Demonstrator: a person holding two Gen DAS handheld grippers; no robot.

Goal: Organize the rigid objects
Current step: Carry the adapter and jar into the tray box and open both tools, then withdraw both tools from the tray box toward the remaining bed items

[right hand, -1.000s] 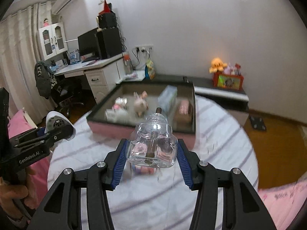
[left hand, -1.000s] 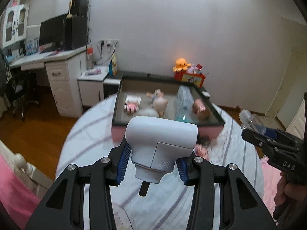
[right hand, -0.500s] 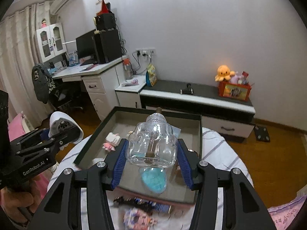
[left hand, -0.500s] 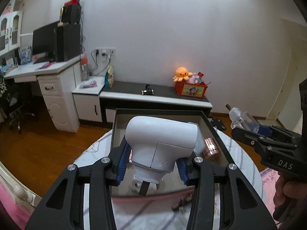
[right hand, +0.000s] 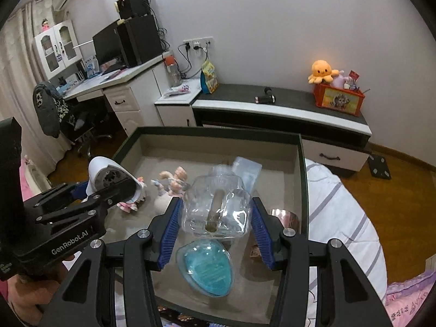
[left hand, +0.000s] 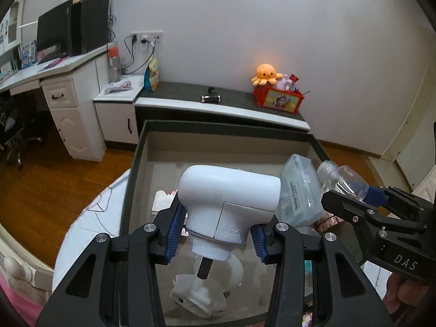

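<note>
My left gripper [left hand: 216, 234] is shut on a white hair dryer [left hand: 231, 199], which hangs over the dark-rimmed storage box [left hand: 218, 126]; the same left gripper [right hand: 81, 207] appears at the left of the right wrist view. My right gripper [right hand: 215, 220] is shut on a clear plastic bottle [right hand: 218, 207] above the box [right hand: 218, 130]; that bottle [left hand: 343, 181] and right gripper [left hand: 362, 207] also show at the right of the left wrist view. Inside the box lie a white figurine [left hand: 207, 286], a clear wipes pack [left hand: 298, 190], a blue mask package [right hand: 208, 265] and small dolls [right hand: 174, 178].
The box sits on a striped white sheet [right hand: 340, 218]. Behind stand a low dark-topped cabinet [right hand: 283, 106], a red bin with an orange octopus plush [right hand: 323, 70], and a white desk with monitor [right hand: 109, 43]. Wooden floor [left hand: 54, 179] lies to the left.
Both grippers moved forward with their loads, from short of the box to over its inside. The box now fills the lower part of both views.
</note>
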